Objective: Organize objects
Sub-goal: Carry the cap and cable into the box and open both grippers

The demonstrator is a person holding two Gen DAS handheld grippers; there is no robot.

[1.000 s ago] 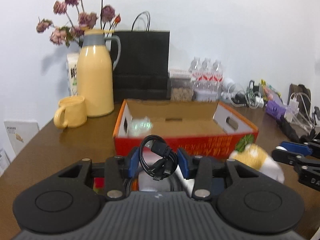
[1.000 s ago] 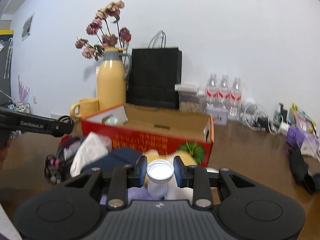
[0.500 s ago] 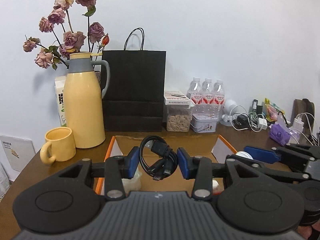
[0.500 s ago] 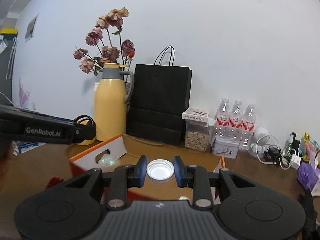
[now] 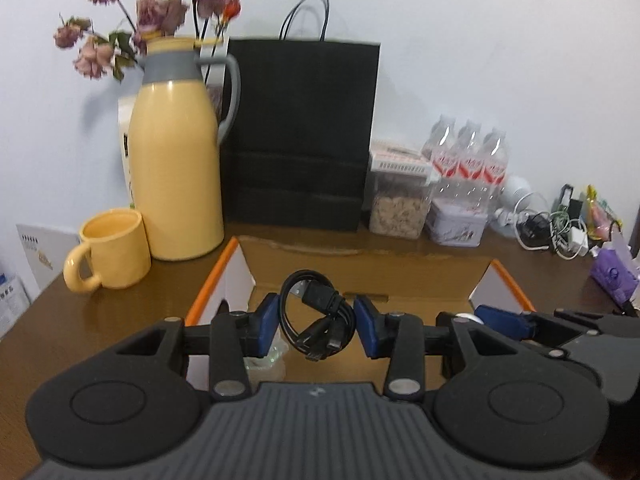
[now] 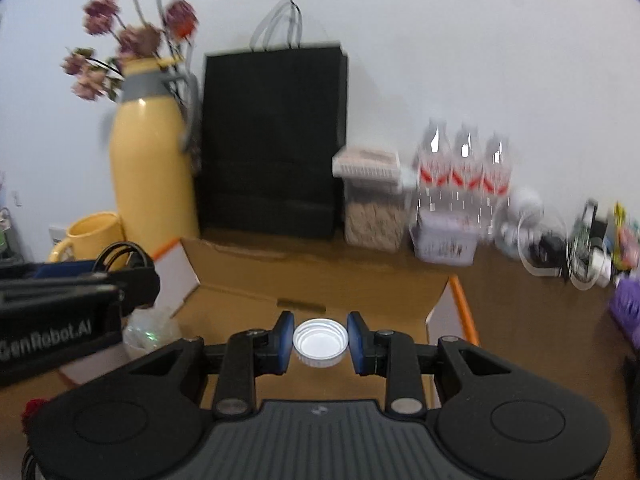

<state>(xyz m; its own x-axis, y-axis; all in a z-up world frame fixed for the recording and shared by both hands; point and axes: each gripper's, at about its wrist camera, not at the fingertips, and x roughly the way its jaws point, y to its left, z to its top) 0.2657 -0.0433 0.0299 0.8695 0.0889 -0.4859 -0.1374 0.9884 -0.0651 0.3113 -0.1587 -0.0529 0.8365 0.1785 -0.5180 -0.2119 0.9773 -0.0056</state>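
Box (image 5: 360, 276) lies straight below both loaded claws.
Left claw (image 5: 316, 326) grips a coiled cable (image 5: 316, 320) over the box's left half; right claw (image 6: 320, 339) clamps a white cap (image 6: 320, 342) over the middle. Each load hangs above the open cardboard floor, so the drop looks straight down, neither claw nearer.

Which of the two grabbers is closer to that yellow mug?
Left. The left gripper, holding a black cable, hangs over the cardboard box's left part, the side beside the yellow mug. The right gripper, holding a white cap, is farther right.
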